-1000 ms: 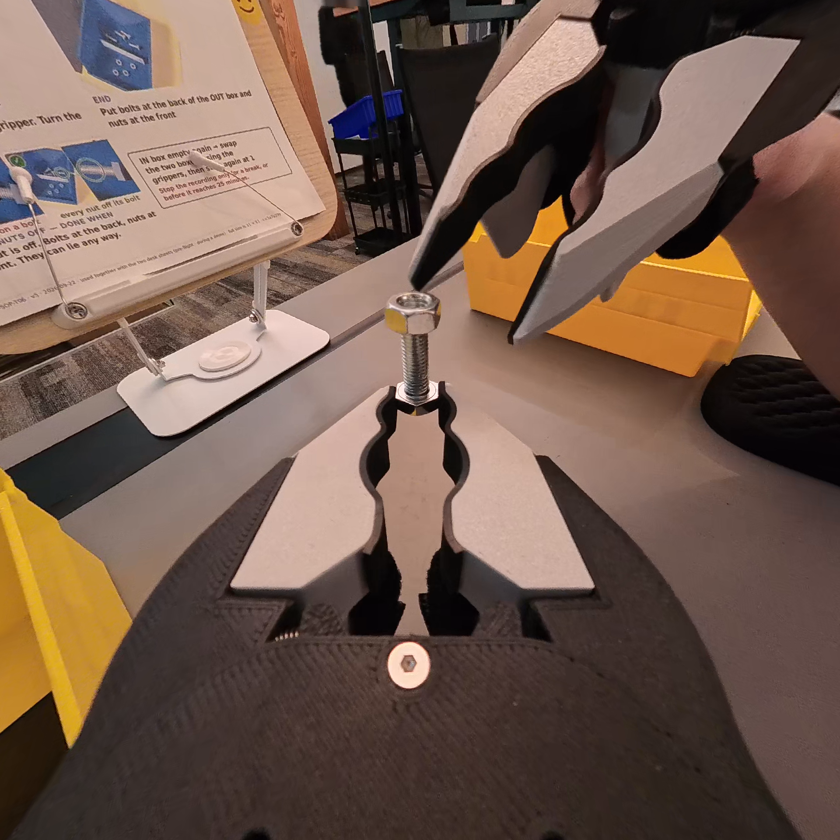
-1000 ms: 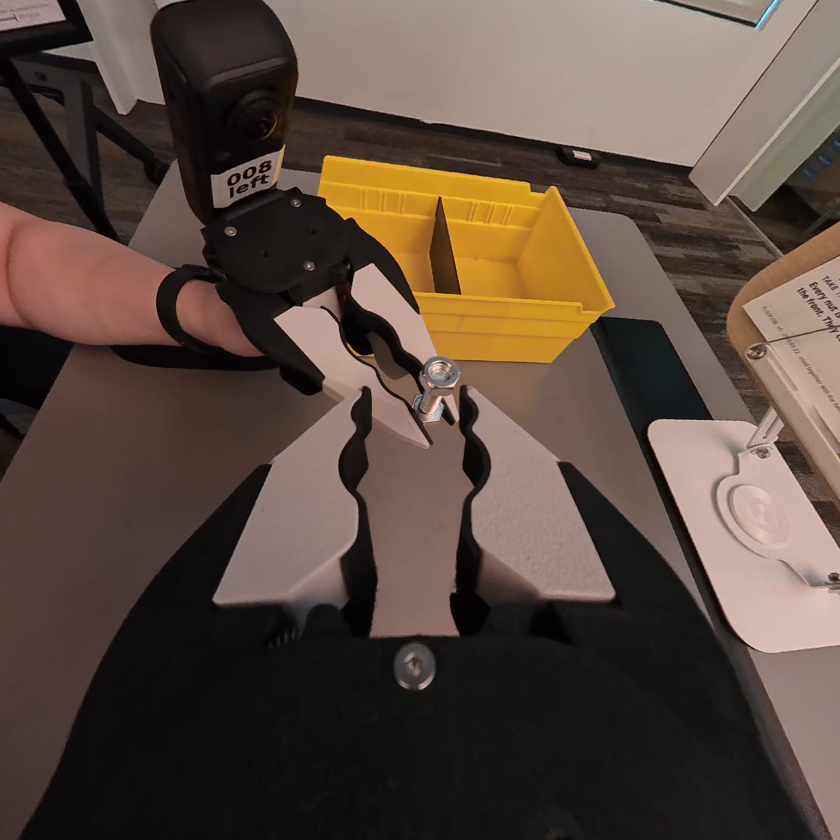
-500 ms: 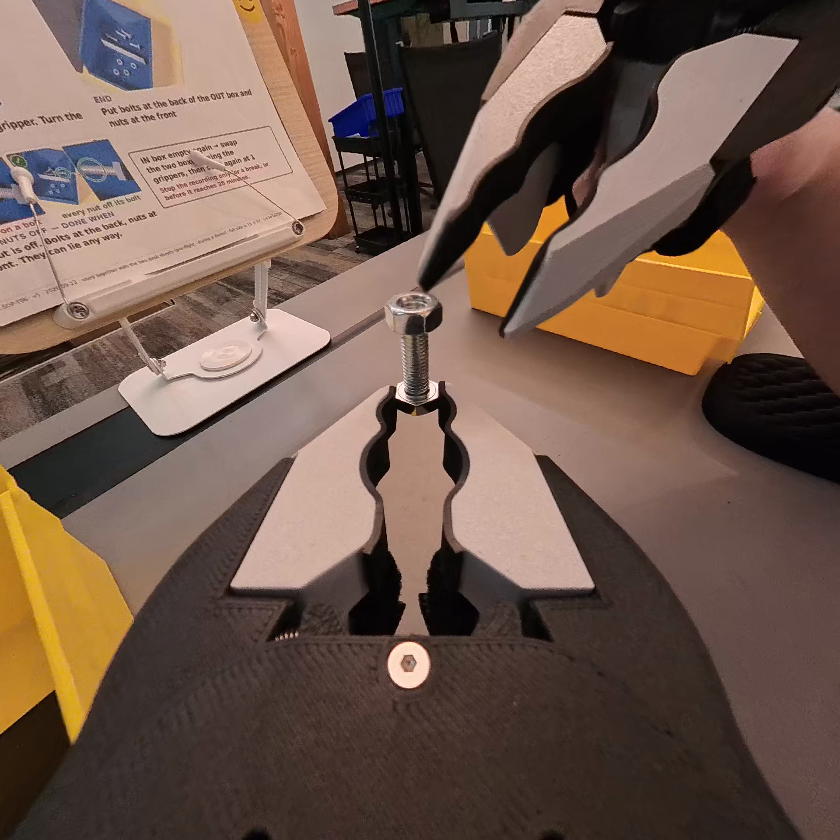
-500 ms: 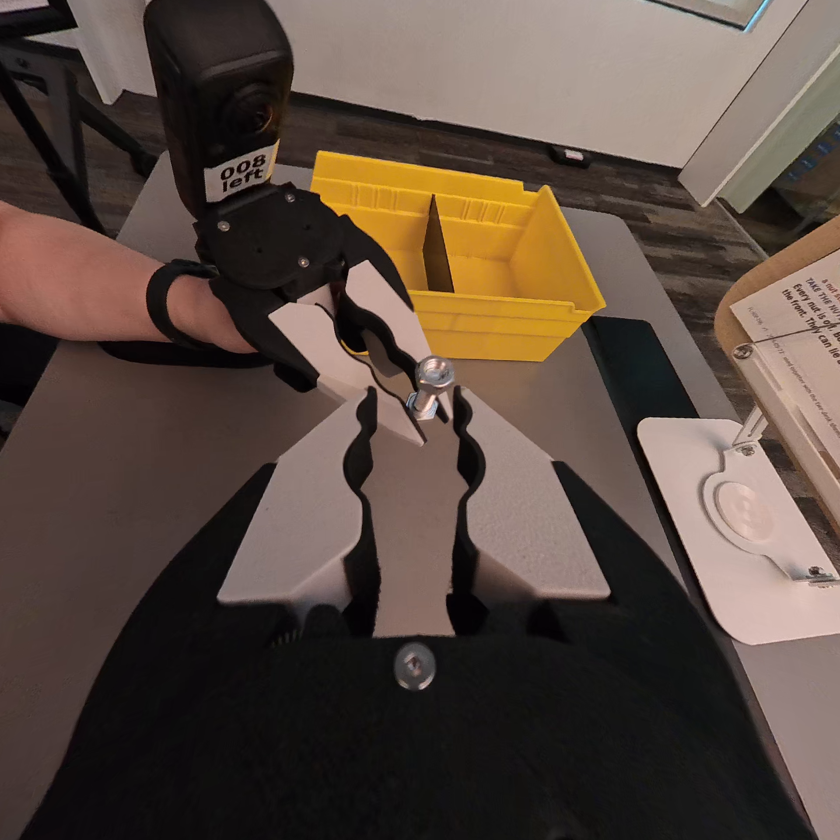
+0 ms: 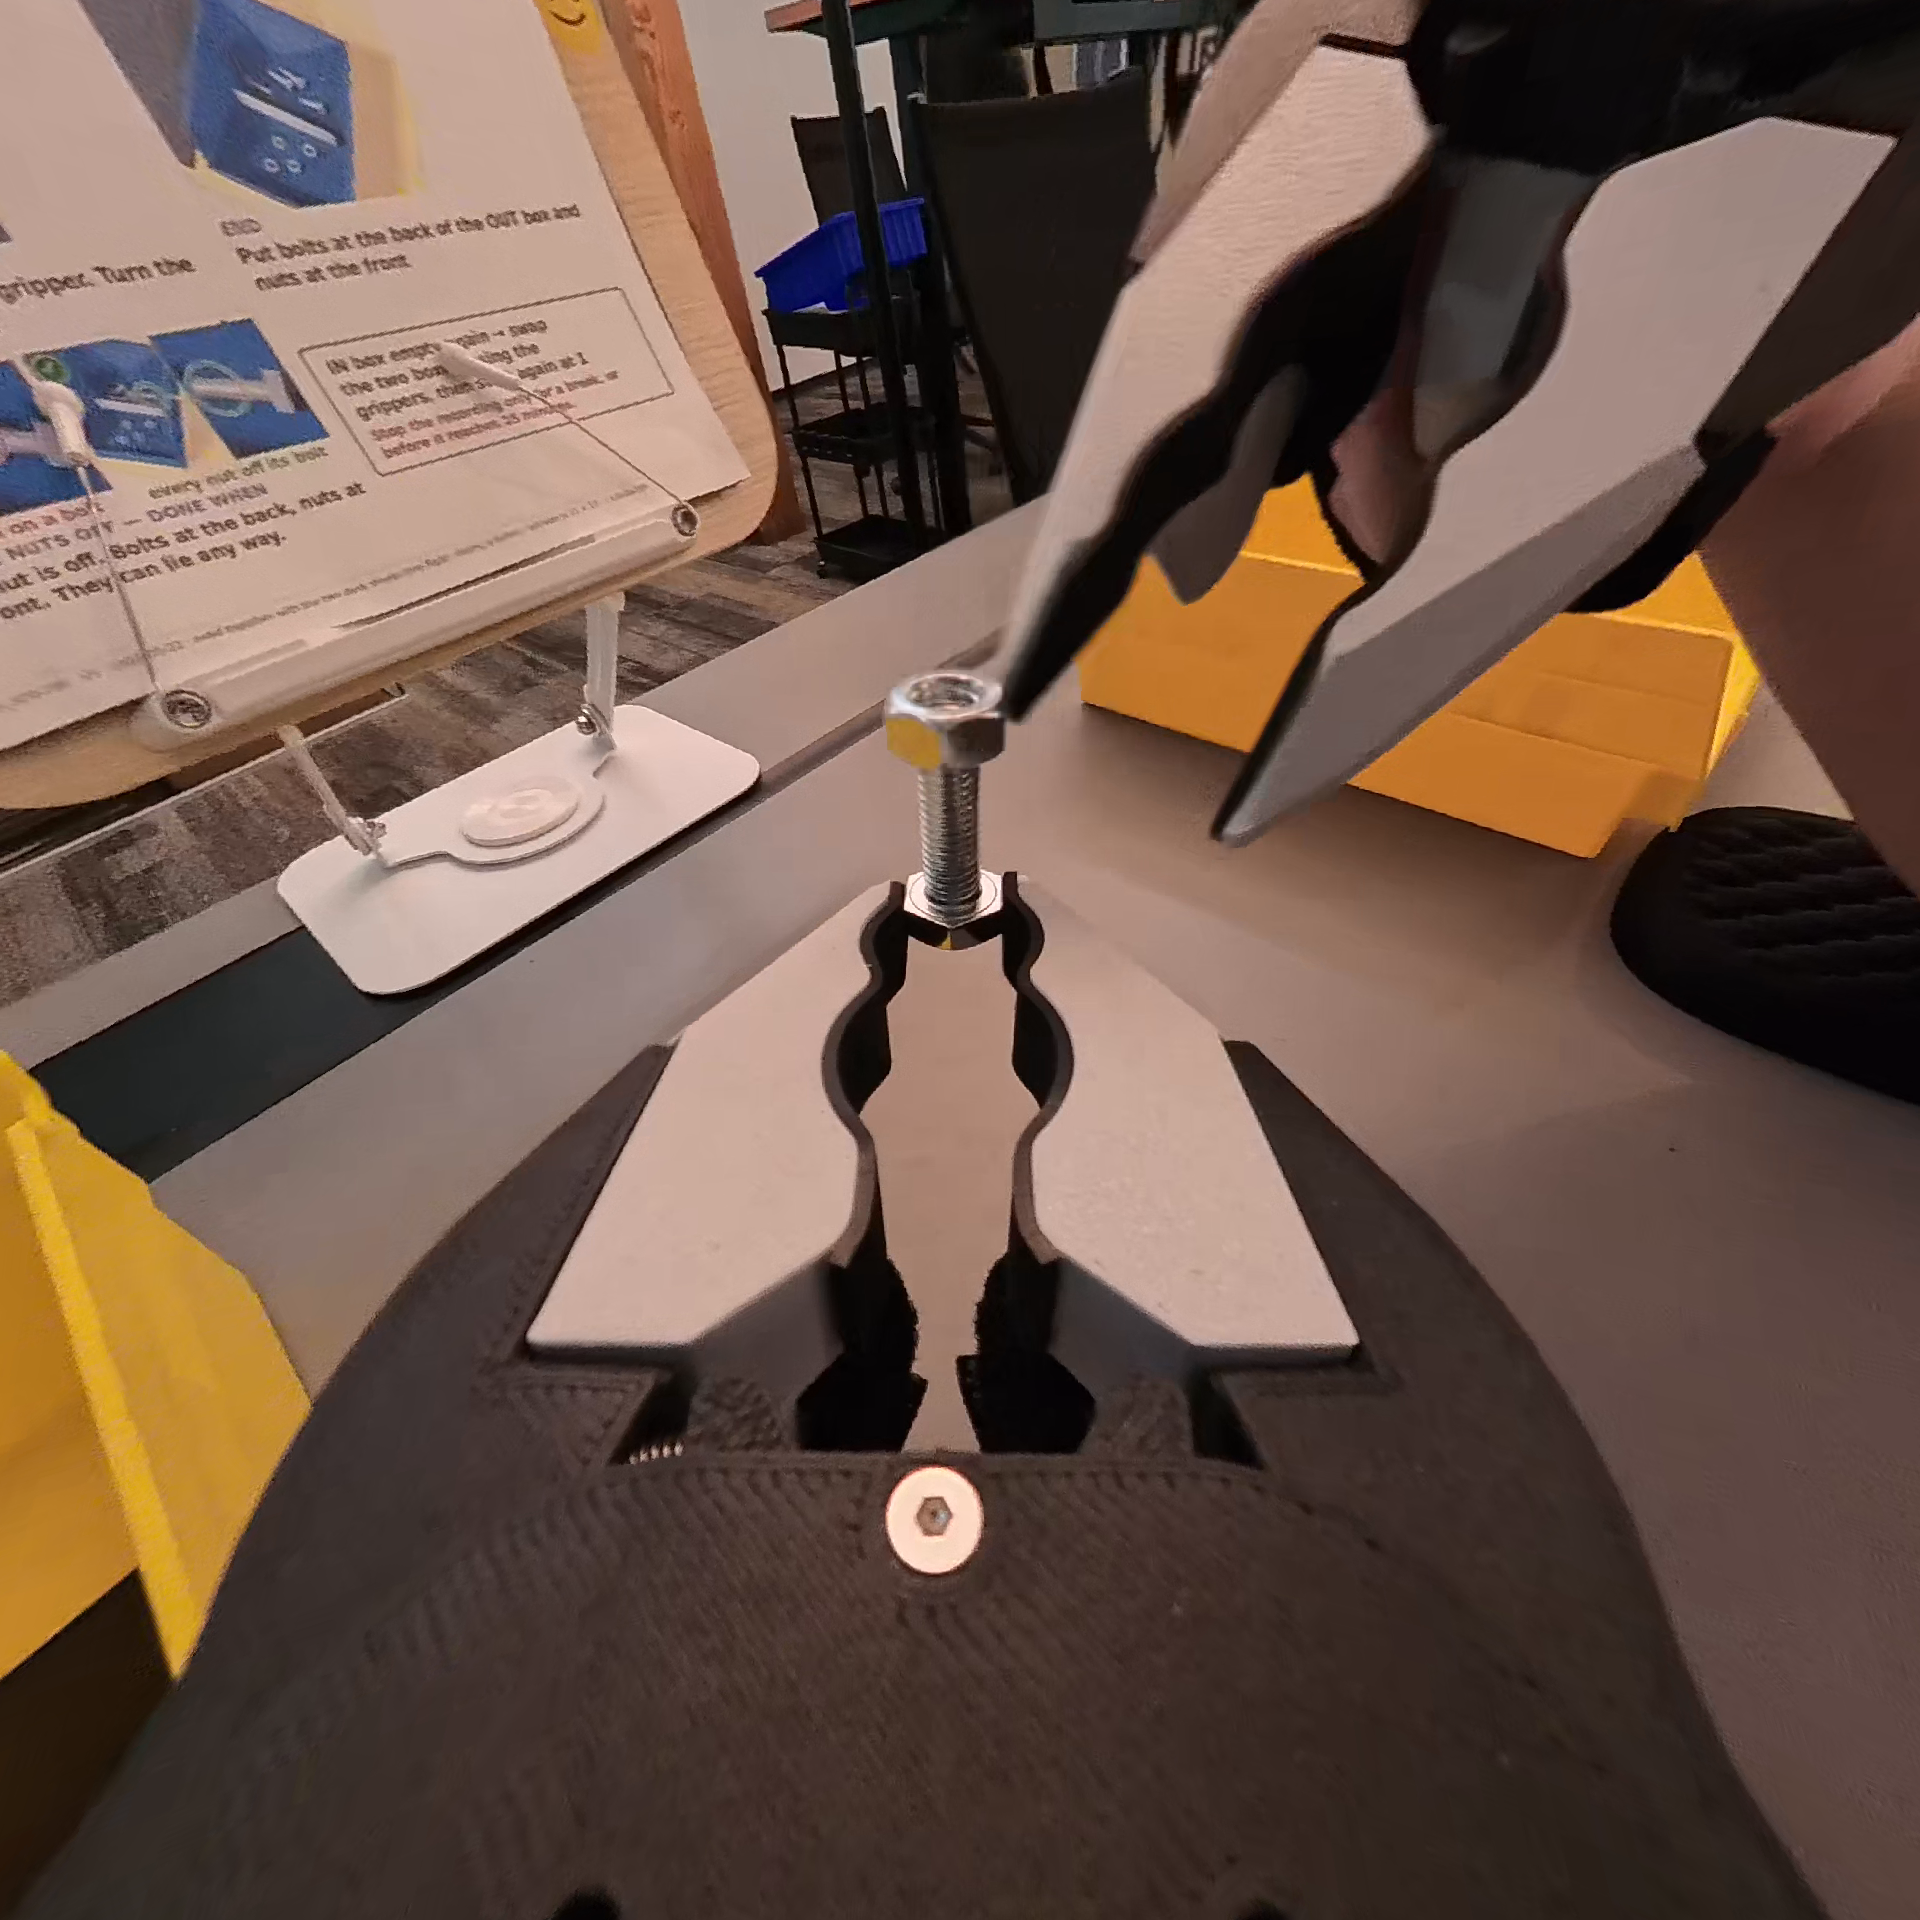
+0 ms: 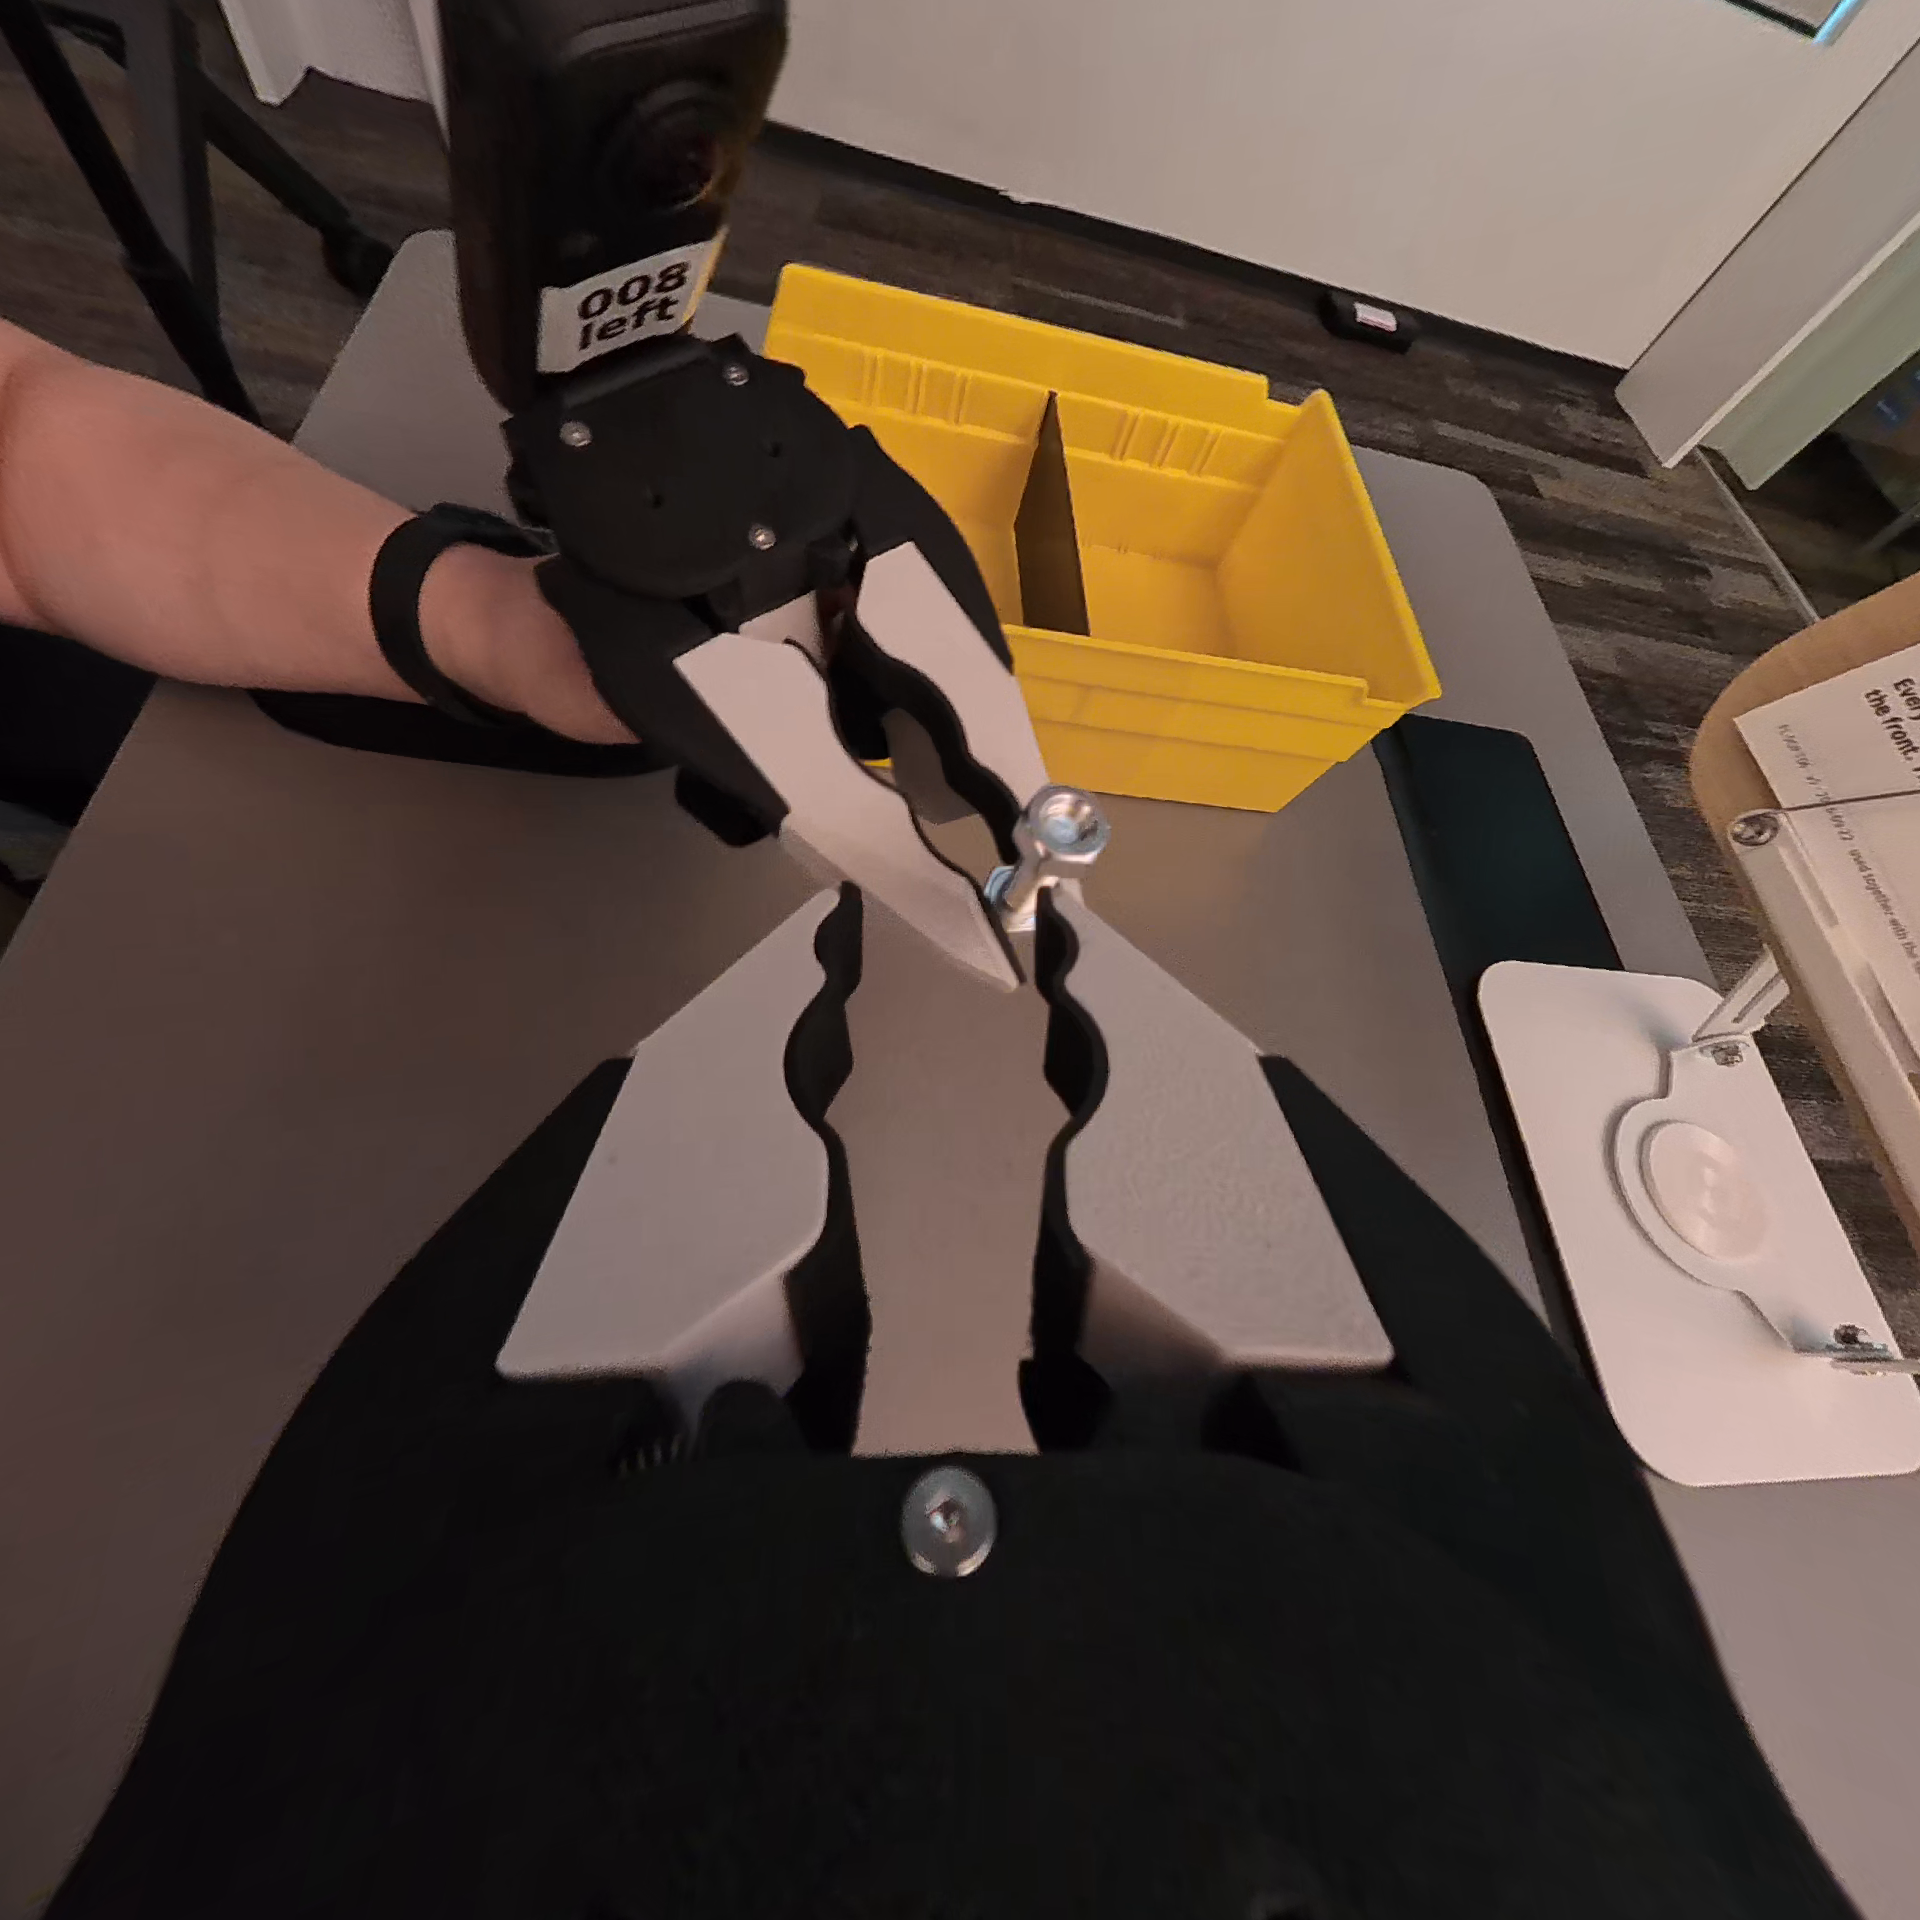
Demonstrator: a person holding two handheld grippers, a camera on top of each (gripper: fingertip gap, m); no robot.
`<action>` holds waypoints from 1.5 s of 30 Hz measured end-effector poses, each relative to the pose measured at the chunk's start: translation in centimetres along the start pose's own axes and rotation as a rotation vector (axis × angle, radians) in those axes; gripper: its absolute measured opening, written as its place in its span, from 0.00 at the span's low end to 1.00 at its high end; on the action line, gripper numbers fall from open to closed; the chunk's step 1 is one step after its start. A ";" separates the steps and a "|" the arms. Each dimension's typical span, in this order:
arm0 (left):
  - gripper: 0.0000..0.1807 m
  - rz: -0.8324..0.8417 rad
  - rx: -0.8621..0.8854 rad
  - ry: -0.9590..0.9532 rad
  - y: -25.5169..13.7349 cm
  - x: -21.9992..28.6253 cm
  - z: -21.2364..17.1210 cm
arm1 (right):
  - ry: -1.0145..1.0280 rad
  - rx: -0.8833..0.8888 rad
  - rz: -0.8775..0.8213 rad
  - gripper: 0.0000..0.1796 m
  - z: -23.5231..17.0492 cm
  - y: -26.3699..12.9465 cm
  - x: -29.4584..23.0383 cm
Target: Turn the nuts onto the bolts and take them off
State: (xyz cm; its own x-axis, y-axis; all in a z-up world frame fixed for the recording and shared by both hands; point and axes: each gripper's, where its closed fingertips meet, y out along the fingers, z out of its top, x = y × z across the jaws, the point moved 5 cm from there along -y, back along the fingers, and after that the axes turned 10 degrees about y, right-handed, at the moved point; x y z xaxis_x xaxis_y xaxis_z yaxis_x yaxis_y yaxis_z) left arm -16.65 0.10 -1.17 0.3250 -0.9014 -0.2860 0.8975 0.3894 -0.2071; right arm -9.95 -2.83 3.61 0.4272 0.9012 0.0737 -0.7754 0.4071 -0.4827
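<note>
Up front in the left view, my left gripper point(image 5: 951, 914) pinches the bolt point(image 5: 948, 852) by its head, nut point(image 5: 943, 715) on top. From the right view, my right gripper point(image 6: 940, 940) gapes just beside that bolt point(image 6: 1023, 894). I think the nut still needs twisting off.

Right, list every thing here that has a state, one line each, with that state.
left gripper: shut on the bolt's hex head
right gripper: open, one fingertip beside the nut, gripping nothing
bolt: upright, thread pointing up
nut: sitting on the tip of the thread, barely turned on
yellow bin: open-topped, divided in two, visible compartments look empty
instruction sheet: propped on its stand
</note>
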 end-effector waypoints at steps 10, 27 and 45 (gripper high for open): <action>0.09 -0.012 0.001 0.005 0.1 0.3 0.0 | 0.011 0.015 -0.014 0.31 0.3 0.7 0.0; 0.09 0.013 -0.010 -0.048 -0.1 -0.5 -0.3 | -0.026 -0.007 0.055 0.18 0.4 0.2 -1.4; 0.09 -0.096 0.079 -0.083 -3.5 -1.2 7.8 | 0.027 0.533 -0.017 0.61 5.6 -5.8 0.6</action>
State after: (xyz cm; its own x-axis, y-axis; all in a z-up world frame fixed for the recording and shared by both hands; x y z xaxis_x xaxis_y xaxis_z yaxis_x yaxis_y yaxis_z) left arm -17.83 -1.64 7.17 0.2570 -0.9477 -0.1892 0.9453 0.2872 -0.1547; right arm -7.85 -3.85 11.35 0.4479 0.8926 0.0516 -0.8941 0.4469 0.0296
